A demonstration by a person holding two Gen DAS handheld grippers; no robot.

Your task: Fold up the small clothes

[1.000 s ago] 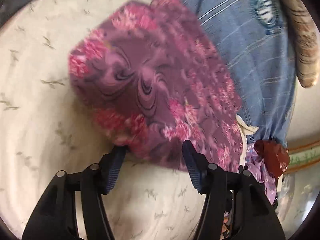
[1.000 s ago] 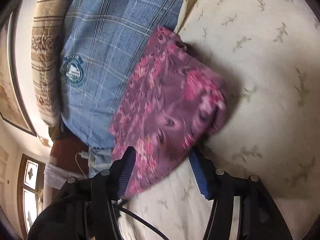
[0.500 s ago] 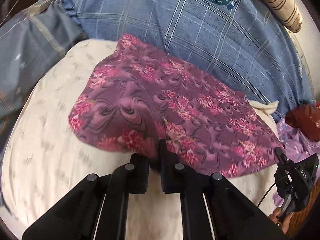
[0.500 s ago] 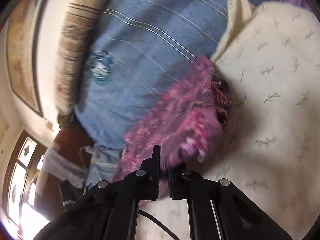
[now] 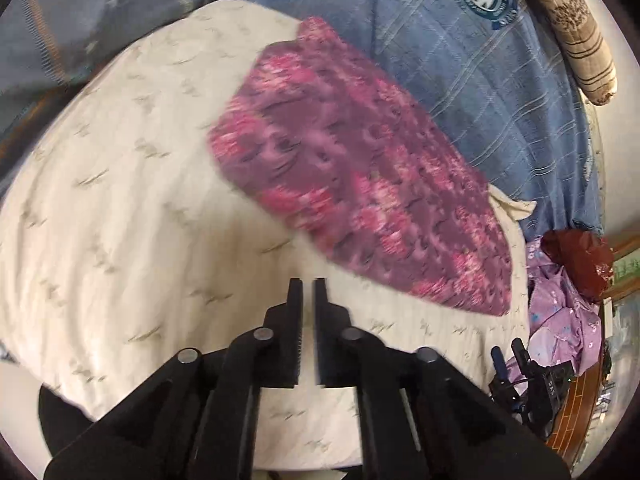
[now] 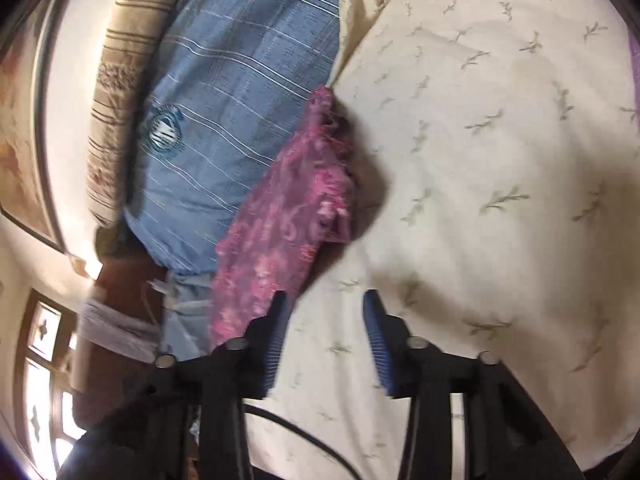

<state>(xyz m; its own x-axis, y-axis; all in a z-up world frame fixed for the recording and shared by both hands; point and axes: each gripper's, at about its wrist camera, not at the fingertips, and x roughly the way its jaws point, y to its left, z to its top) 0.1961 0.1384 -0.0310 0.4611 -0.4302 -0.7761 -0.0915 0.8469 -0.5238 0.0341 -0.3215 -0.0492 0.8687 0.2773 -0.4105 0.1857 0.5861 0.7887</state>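
A folded purple and pink floral garment [image 5: 360,184] lies on a cream pillow [image 5: 132,200], its far edge against a blue plaid cover [image 5: 472,80]. My left gripper [image 5: 307,282] is nearly closed and empty, a short way in front of the garment's near edge. In the right wrist view the garment [image 6: 288,220] lies at the pillow's [image 6: 500,160] left edge. My right gripper [image 6: 326,300] is open and empty, its left finger close to the garment's near corner.
A striped beige bolster [image 5: 568,28] lies beyond the blue cover [image 6: 224,92]. A lilac cloth [image 5: 560,332] and a dark red item [image 5: 576,264] lie at the right. A window [image 6: 44,360] shows at the lower left.
Both grippers were shut on the garment's near edge half a second ago. Now both have let go and drawn back; the right has opened, the left stays nearly closed.
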